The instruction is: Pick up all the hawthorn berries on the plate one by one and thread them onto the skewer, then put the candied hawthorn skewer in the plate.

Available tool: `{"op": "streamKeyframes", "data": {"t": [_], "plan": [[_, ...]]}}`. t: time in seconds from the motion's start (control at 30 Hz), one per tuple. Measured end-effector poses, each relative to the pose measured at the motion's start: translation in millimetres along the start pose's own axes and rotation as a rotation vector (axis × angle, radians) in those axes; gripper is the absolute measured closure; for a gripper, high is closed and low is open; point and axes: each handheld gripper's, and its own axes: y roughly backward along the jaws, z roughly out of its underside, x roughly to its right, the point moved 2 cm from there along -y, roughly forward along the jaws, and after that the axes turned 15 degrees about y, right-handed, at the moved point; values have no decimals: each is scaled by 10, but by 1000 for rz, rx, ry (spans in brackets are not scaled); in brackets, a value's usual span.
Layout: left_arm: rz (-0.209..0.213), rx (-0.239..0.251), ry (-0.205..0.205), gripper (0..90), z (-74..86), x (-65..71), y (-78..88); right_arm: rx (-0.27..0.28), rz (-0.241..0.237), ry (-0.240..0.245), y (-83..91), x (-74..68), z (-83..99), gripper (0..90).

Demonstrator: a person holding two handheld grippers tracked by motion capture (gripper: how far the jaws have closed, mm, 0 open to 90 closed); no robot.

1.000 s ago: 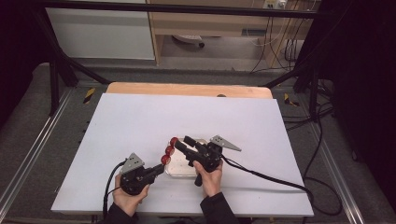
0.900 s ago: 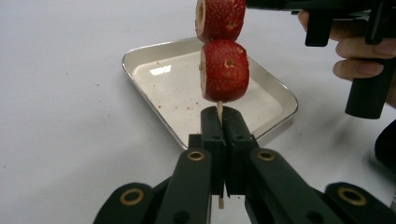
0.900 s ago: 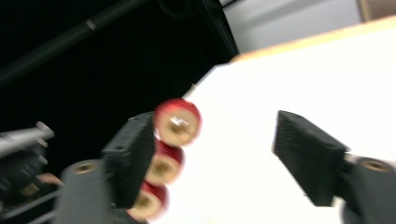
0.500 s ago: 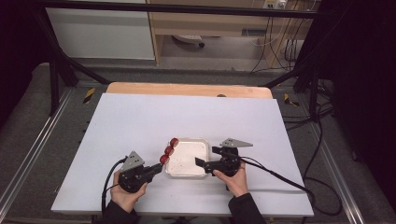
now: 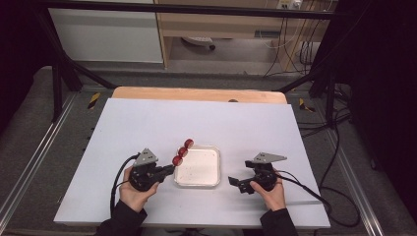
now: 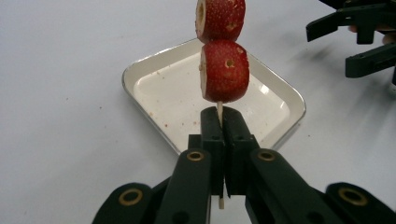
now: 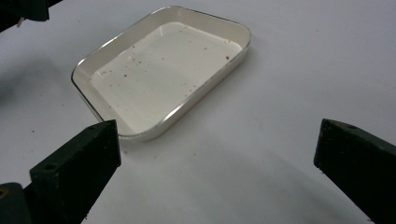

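Left gripper (image 6: 219, 135) clamped on thin wooden skewer of red strawberries (image 6: 223, 70), frame centre, above white rectangular tray (image 6: 154, 88); right gripper (image 7: 215, 154) wide open, empty, lower frame, jaws just opened

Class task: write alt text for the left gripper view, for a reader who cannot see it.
The left claw, shut, grips a thin wooden skewer threaded with red fruit pieces. Behind it an empty white tray sits on a pale table, and the open right claw shows at upper right.

No writing, label, brand, number or sign can be read anywhere in these pictures.
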Motion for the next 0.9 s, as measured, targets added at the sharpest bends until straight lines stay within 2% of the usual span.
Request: {"op": "streamKeyframes", "data": {"t": [0.2, 0.37, 0.6, 0.9], "plan": [[-24, -54, -11, 884, -101, 33, -186, -26, 32, 0, 124, 55, 141, 13], [-36, -91, -20, 884, -140, 65, -313, -26, 43, -1, 207, 78, 205, 13], [-79, -151, -15, 883, -121, 57, -475, -29, 55, 4, 292, 92, 255, 12], [-122, -229, -12, 883, -68, 121, -639, -35, 60, 8, 318, 102, 288, 13]]}}
